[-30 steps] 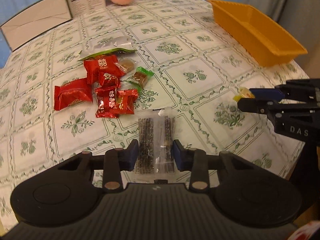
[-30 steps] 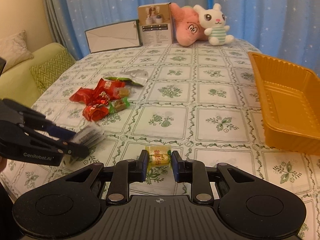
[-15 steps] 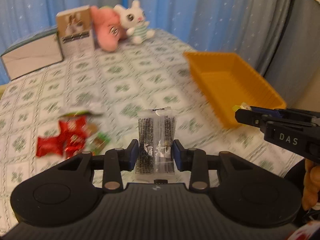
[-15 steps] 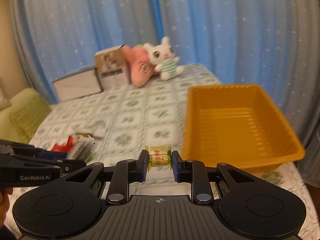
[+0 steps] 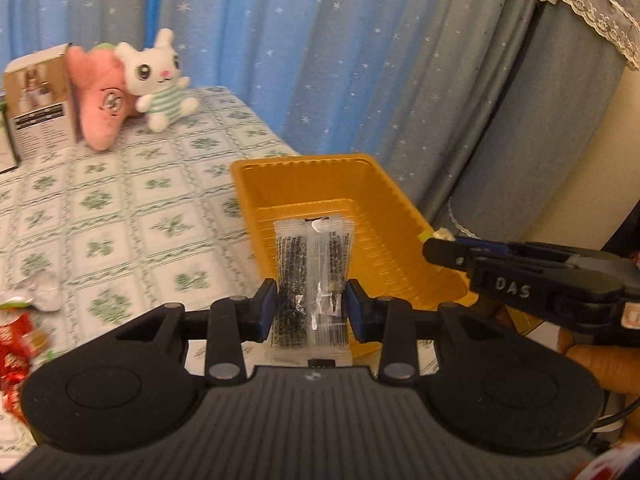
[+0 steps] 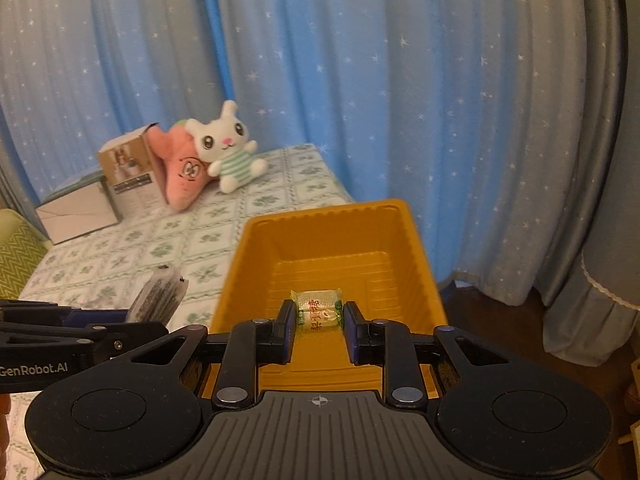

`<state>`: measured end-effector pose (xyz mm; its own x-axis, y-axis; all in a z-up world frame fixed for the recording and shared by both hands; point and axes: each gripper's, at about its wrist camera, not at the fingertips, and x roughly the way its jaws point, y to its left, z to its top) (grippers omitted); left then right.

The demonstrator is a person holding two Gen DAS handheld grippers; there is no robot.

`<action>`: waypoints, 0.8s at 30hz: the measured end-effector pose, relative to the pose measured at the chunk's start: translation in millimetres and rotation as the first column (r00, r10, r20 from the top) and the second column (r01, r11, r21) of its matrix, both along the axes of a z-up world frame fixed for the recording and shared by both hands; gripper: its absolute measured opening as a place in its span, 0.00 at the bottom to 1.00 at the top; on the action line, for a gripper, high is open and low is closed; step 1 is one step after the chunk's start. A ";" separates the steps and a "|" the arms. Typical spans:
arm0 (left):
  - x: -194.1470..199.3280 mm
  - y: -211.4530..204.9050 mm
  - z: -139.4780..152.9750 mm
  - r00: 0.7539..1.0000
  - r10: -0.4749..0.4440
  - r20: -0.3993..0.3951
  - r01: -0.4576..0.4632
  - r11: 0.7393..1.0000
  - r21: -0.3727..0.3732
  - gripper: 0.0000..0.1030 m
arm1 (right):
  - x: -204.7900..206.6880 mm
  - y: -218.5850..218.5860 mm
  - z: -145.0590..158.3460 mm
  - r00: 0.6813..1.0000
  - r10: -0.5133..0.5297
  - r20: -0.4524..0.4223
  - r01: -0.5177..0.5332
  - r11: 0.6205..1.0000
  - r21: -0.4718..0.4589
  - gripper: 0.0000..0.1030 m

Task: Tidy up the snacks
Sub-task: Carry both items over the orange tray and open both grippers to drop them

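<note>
My left gripper [image 5: 311, 308] is shut on a clear packet of dark sesame sticks [image 5: 311, 264] and holds it upright in front of the near edge of the orange tray [image 5: 320, 168]. My right gripper [image 6: 318, 322] is shut on a small yellow-green wrapped candy [image 6: 318, 312] above the near end of the orange tray [image 6: 260, 240], whose inside shows bare. The right gripper also shows in the left wrist view [image 5: 436, 246], the left one with its packet [image 6: 160, 296] in the right wrist view.
Red snack packets [image 5: 14, 344] and a crumpled silver wrapper [image 5: 44, 290] lie on the patterned tablecloth at the left. A plush rabbit [image 5: 158, 80], pink plush [image 5: 100, 100] and cardboard box [image 5: 40, 104] stand at the far edge. Blue curtains hang behind.
Both grippers have lifted their snacks off the table and swung right, to the orange tray. The red packets stayed behind at the left.
</note>
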<state>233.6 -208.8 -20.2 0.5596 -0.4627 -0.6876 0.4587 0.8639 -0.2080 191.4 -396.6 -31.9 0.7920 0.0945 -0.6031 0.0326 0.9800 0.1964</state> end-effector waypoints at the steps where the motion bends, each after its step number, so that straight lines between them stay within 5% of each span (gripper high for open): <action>1: 2.8 -5.0 -1.9 1.000 -0.002 -0.004 0.002 1.000 0.002 0.32 | 1.6 -4.7 -3.1 1.000 -0.003 -0.008 0.003 1.000 0.004 0.25; 15: 34.6 -36.7 -41.5 0.997 -0.043 -0.062 0.046 0.998 0.036 0.34 | 25.3 -28.0 -35.0 0.997 -0.032 -0.071 0.034 0.999 0.026 0.25; 24: 30.6 -21.6 -34.0 1.000 -0.029 -0.013 0.029 0.999 0.043 0.41 | 28.9 -27.3 -42.2 0.996 -0.026 -0.091 0.029 0.999 0.036 0.25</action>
<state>264.2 -230.4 -54.2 0.5375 -0.4486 -0.7141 0.4812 0.8585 -0.1772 220.3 -423.9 -74.1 0.7370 0.0973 -0.6689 0.0784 0.9706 0.2276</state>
